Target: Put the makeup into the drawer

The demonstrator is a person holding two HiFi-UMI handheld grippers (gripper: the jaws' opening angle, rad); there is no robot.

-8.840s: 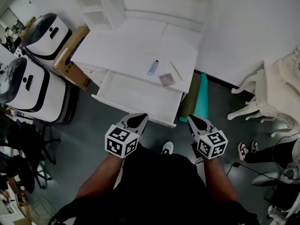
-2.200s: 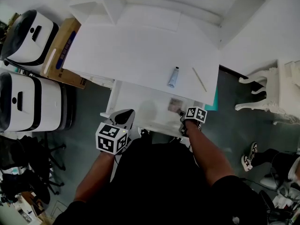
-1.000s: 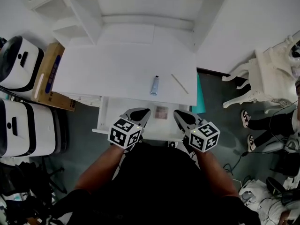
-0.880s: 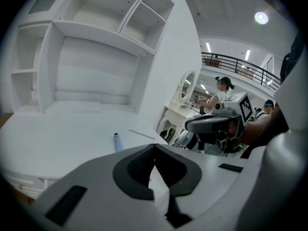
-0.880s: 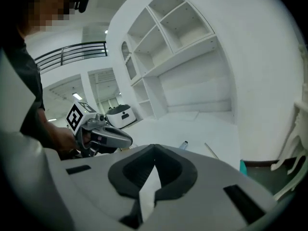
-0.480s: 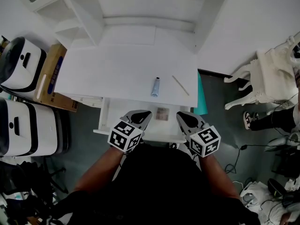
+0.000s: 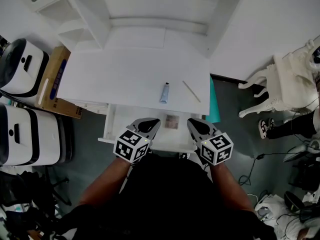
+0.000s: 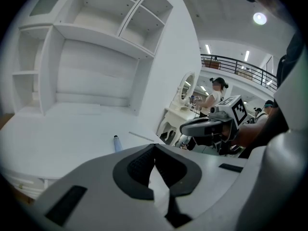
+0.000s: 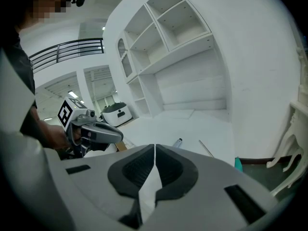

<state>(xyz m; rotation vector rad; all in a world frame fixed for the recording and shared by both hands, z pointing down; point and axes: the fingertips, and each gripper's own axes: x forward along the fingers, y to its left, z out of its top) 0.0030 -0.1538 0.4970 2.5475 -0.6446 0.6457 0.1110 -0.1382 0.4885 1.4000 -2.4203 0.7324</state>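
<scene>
A small square makeup compact lies inside the open white drawer under the desk's front edge. On the desk top lie a blue tube and a thin stick; both also show as the tube and stick from the grippers. My left gripper hovers over the drawer's front, left of the compact, jaws shut and empty. My right gripper hangs just right of the compact, also shut with nothing in it. Neither touches the compact.
Open shelves rise behind the desk. Two white machines and a cardboard box stand at the left. A teal roll leans by the desk's right side, and white ornate furniture stands farther right.
The compact, once on the desk top, now lies in the drawer. The right gripper, earlier down at the compact, has drawn back. Over the last second both grippers barely shifted.
</scene>
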